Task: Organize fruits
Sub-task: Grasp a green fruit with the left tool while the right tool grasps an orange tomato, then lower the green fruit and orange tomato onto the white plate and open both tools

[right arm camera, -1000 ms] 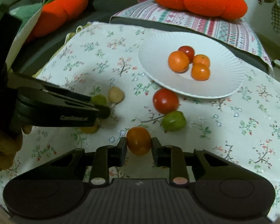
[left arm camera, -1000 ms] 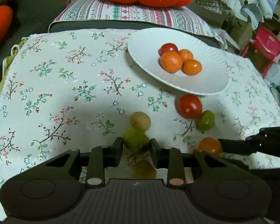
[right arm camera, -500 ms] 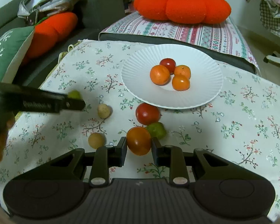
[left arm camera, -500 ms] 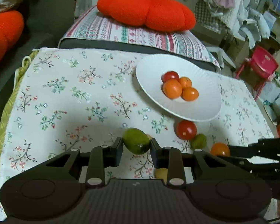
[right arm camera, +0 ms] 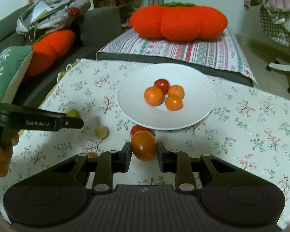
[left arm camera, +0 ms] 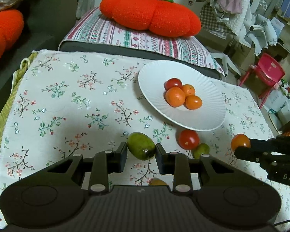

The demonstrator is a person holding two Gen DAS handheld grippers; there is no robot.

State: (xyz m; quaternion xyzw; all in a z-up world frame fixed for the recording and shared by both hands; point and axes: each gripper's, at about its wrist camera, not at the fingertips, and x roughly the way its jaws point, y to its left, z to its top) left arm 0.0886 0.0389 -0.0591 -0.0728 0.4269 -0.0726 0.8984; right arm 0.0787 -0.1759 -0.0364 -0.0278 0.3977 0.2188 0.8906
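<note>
My left gripper (left arm camera: 141,152) is shut on a green fruit (left arm camera: 141,146) and holds it above the floral cloth. My right gripper (right arm camera: 144,153) is shut on an orange tomato (right arm camera: 143,145), also lifted; this tomato also shows in the left wrist view (left arm camera: 240,141). A white plate (right arm camera: 199,89) holds one red tomato (right arm camera: 161,85) and three orange fruits (right arm camera: 153,96). On the cloth lie a red tomato (left arm camera: 188,139), a small green fruit (left arm camera: 202,149) and a yellowish fruit (right arm camera: 101,131).
The floral cloth (left arm camera: 67,104) covers the table. A striped cushion (left arm camera: 125,36) with an orange pumpkin pillow (left arm camera: 150,17) lies behind it. A sofa with another orange pillow (right arm camera: 48,50) is to the left. A red stool (left arm camera: 268,73) stands at the right.
Both grippers have lifted their fruits off the cloth and risen. The right gripper with the orange tomato has moved toward the plate.
</note>
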